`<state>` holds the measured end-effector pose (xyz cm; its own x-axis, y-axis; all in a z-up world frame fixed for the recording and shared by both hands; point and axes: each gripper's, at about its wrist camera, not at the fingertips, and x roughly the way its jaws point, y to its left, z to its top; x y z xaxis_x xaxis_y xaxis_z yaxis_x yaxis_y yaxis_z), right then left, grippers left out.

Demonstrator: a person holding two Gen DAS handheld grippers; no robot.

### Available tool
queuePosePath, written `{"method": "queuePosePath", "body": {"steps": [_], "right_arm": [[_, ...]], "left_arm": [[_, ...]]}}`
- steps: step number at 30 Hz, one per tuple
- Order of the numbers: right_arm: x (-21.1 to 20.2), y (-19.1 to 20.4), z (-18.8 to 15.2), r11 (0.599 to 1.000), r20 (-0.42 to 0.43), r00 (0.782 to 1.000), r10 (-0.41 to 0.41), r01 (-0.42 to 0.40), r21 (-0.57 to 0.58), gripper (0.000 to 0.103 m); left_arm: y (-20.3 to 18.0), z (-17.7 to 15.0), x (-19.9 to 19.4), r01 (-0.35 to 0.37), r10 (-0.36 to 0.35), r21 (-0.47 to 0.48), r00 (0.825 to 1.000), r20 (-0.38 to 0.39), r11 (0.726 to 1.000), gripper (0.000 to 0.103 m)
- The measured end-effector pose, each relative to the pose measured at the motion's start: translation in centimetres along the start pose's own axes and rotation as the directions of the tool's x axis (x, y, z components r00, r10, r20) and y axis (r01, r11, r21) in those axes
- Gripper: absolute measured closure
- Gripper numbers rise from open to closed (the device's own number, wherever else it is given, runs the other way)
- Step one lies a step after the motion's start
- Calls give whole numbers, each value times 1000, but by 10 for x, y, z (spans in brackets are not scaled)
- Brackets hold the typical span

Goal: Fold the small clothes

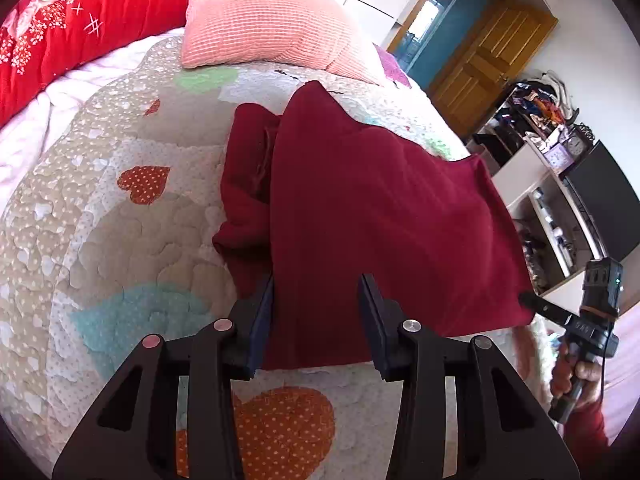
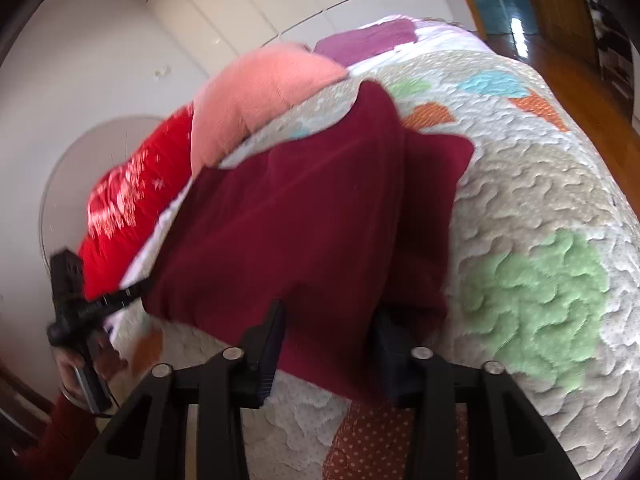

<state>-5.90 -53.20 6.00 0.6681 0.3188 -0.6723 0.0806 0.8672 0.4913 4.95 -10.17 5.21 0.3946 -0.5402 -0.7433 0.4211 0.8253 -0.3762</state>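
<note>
A dark red garment (image 1: pixel 360 208) lies partly folded on the heart-patterned quilt (image 1: pixel 120 208), one layer lifted over a bunched part at the left. My left gripper (image 1: pixel 318 300) has its fingers apart, with the near hem of the garment between them. My right gripper (image 1: pixel 528 300) pinches the garment's right corner and holds it up. In the right wrist view the garment (image 2: pixel 312 216) fills the middle, the right gripper (image 2: pixel 328 328) has cloth between its fingers, and the left gripper (image 2: pixel 136 292) meets the cloth's left corner.
A pink pillow (image 1: pixel 264 20) and a red blanket (image 1: pixel 72 28) lie at the head of the bed. Shelves with clutter (image 1: pixel 544 128) and a wooden door (image 1: pixel 492 60) stand to the right. The bed edge drops to a wooden floor (image 2: pixel 592 92).
</note>
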Motion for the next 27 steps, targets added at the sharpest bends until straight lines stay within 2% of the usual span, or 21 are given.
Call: {"method": "queuePosePath", "body": {"steps": [1, 2, 3, 6, 8, 11, 12, 14, 15, 17, 18, 21, 22, 24, 27], "right_arm": [[2, 0, -2, 999, 4, 999, -35, 35, -4, 96], [3, -2, -2, 1000, 5, 1000, -24, 24, 9, 96], [-2, -6, -3, 999, 5, 1000, 10, -10, 32, 97], [-31, -5, -11, 997, 19, 997, 68, -69, 24, 97], [-43, -3, -21, 999, 4, 999, 43, -43, -2, 98], [-25, -18, -31, 1000, -62, 998, -7, 8, 25, 98], [-17, -23, -32, 999, -82, 997, -7, 10, 39, 98], [-18, -26, -32, 996, -70, 997, 18, -12, 87, 96], [-27, -25, -29, 994, -43, 999, 14, -10, 108, 93], [-48, -19, -20, 994, 25, 998, -53, 50, 100, 81], [-57, -16, -16, 994, 54, 996, -69, 65, 86, 81], [-69, 1, 5, 999, 118, 992, -31, 26, 44, 80], [-64, 6, 12, 999, 124, 992, -38, 35, 28, 80], [-39, 23, 37, 994, 135, 986, -98, 102, -24, 80], [-5, 27, 63, 988, 123, 982, -143, 150, -44, 80]], "left_arm": [[-3, -1, 4, -23, 23, 22, 1000, -16, 1000, 69], [-5, -2, 7, -31, 32, 36, 999, -42, 999, 79], [-4, -4, 8, -33, 35, 36, 998, -61, 999, 93], [-3, -9, -1, -23, 28, 51, 996, -83, 998, 93], [-3, -13, -7, -37, 43, 71, 996, -78, 997, 93], [7, -15, -1, -58, 60, 27, 994, -87, 998, 93], [10, -15, 0, -55, 55, 5, 995, -89, 998, 93], [9, -15, -4, -57, 56, -12, 995, -85, 998, 93], [7, -15, -8, -69, 69, 3, 995, -79, 998, 93], [1, -14, -17, -109, 111, 39, 992, -58, 993, 93], [-1, -14, -21, -117, 119, 47, 992, -48, 992, 93], [-8, -9, -31, -154, 154, 47, 988, 3, 987, 93], [-11, -8, -33, -159, 158, 45, 987, 23, 986, 93], [-19, -10, -36, -154, 151, 42, 987, 60, 987, 93], [-27, -12, -26, -194, 191, 61, 980, 53, 979, 93]]}}
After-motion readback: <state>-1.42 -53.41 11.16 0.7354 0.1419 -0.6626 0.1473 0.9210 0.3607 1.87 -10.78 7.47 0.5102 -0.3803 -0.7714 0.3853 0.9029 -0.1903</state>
